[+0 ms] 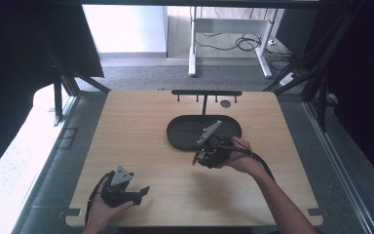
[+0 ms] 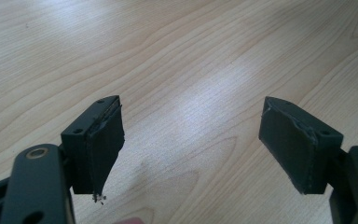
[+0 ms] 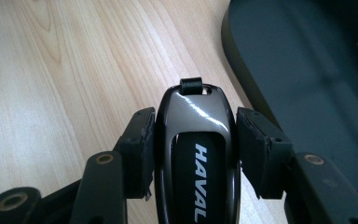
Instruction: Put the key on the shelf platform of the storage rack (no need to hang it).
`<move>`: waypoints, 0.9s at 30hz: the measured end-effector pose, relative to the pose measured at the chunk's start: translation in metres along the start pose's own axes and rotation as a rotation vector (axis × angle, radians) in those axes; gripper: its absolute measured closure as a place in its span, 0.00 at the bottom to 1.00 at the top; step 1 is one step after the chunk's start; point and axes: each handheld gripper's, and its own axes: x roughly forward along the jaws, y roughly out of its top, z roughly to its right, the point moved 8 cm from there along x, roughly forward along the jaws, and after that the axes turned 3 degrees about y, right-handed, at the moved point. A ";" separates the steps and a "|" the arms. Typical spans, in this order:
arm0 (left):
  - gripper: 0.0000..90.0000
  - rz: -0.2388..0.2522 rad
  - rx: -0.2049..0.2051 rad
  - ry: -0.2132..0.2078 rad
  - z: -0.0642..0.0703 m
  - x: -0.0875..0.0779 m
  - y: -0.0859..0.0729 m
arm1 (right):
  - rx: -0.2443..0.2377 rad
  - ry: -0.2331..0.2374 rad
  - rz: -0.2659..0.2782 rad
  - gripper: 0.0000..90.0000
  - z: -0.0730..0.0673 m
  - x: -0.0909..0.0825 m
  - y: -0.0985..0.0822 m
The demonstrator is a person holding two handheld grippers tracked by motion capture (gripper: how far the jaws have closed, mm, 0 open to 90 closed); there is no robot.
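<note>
left gripper (image 1: 143, 191): black two-jaw tool with grey three-cornered top plate, held low near the table's near edge, jaws spread wide with nothing between | left hand (image 1: 102, 210): cupped under its body | right gripper (image 1: 198, 157): same build, tilted, pads (image 3: 140, 149) pressed on both flanks of the glossy black key fob (image 3: 196, 154) | right forearm (image 1: 285, 204): reaches in diagonally from lower right

"HAVAL" — white letters on the glossy black car key (image 3: 196, 154) — the last letter seemingly cut off.
</note>
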 end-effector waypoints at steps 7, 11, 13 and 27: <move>0.25 0.001 0.000 -0.001 0.000 0.000 0.000 | 0.000 -0.006 0.004 0.55 0.003 -0.001 0.004; 0.25 0.001 0.000 0.000 0.000 0.000 0.000 | 0.012 -0.004 0.011 0.55 0.006 -0.002 0.006; 0.25 0.000 -0.001 -0.001 0.000 0.000 0.000 | 0.014 -0.007 0.011 0.55 0.007 -0.002 0.006; 0.25 -0.009 0.001 -0.005 0.001 0.002 -0.001 | 0.016 -0.020 0.006 0.55 0.013 -0.003 0.009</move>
